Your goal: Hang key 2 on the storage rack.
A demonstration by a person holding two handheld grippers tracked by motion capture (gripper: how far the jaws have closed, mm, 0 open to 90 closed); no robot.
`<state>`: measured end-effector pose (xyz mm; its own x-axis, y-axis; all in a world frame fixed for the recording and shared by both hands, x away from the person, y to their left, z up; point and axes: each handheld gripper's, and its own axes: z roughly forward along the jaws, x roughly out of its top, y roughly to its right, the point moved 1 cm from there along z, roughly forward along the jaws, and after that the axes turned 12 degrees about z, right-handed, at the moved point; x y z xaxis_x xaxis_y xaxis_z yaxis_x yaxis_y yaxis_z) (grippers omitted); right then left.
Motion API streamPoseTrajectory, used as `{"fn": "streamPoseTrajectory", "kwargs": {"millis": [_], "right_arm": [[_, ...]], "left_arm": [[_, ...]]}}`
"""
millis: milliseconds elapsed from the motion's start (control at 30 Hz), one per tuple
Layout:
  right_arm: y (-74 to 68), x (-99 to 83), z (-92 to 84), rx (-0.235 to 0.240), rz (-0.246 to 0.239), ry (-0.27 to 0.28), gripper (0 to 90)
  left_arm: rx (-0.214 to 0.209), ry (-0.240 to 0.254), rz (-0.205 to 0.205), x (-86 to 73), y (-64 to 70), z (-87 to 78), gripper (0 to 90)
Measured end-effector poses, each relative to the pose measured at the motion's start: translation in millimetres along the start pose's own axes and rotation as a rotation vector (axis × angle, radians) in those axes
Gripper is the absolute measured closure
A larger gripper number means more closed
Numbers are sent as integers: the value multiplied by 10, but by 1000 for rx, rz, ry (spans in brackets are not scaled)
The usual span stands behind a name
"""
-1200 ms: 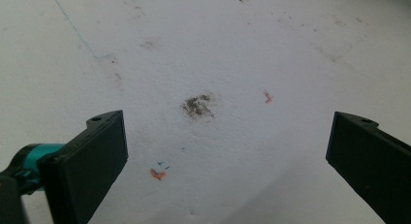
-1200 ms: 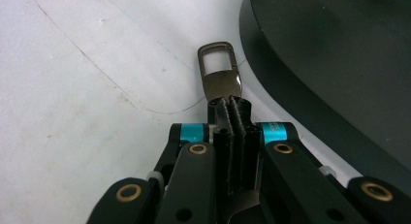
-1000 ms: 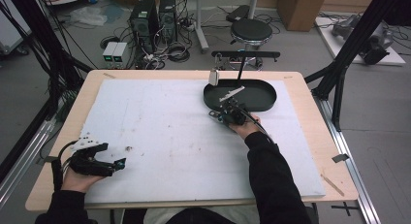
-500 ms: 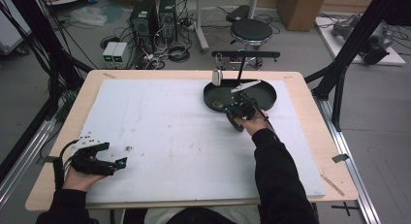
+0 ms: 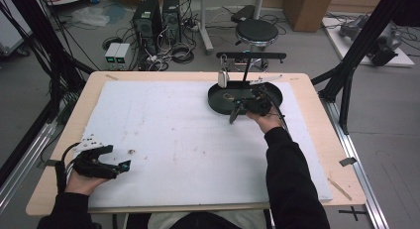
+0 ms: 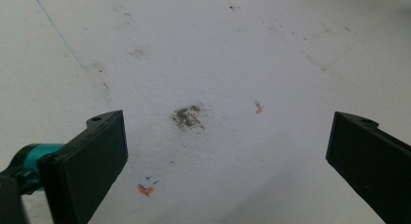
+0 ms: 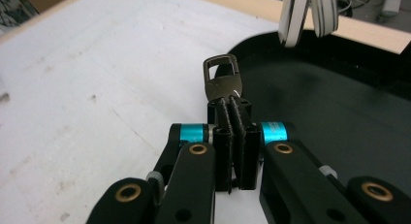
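My right gripper (image 7: 231, 107) has its jaws pressed together on a small dark metal tag with a rectangular slot at its far end (image 7: 222, 78); the tag sticks out beyond the fingertips, held clear of the surface. In the high view my right gripper (image 5: 236, 113) sits at the near-left edge of the round black tray (image 5: 218, 97), pointing down and left toward the white sheet (image 5: 163, 135) that covers the table. A pale striped loop (image 7: 308, 13) hangs above the tray's far side. My left gripper (image 5: 121, 167) rests low at the near-left corner of the sheet, its jaws wide apart with nothing between them, only a dark smudge (image 6: 188, 116) and small orange marks on the sheet below
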<state>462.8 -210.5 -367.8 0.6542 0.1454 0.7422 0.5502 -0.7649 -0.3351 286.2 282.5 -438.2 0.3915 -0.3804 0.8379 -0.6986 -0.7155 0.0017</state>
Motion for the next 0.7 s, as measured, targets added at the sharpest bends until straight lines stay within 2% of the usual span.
{"fn": "streamPoseTrajectory", "kwargs": {"millis": [200,300,367,567,700], "right_arm": [[12,134,-105,-19,-14,11,887],[32,216,-177,-11,-10,24,887],[54,261,-221,5,9,39,887],[84,402,-324,-7,10,74,886],[84,489,-385,-20,1,75,886]], "left_arm": [[-3,-2,1,-2,-6,1,17],[-7,-6,2,-3,-2,9,17],[-8,-7,1,-2,0,11,17],[-4,-9,1,-2,1,13,17],[-1,-7,-2,-3,-3,10,17]]}}
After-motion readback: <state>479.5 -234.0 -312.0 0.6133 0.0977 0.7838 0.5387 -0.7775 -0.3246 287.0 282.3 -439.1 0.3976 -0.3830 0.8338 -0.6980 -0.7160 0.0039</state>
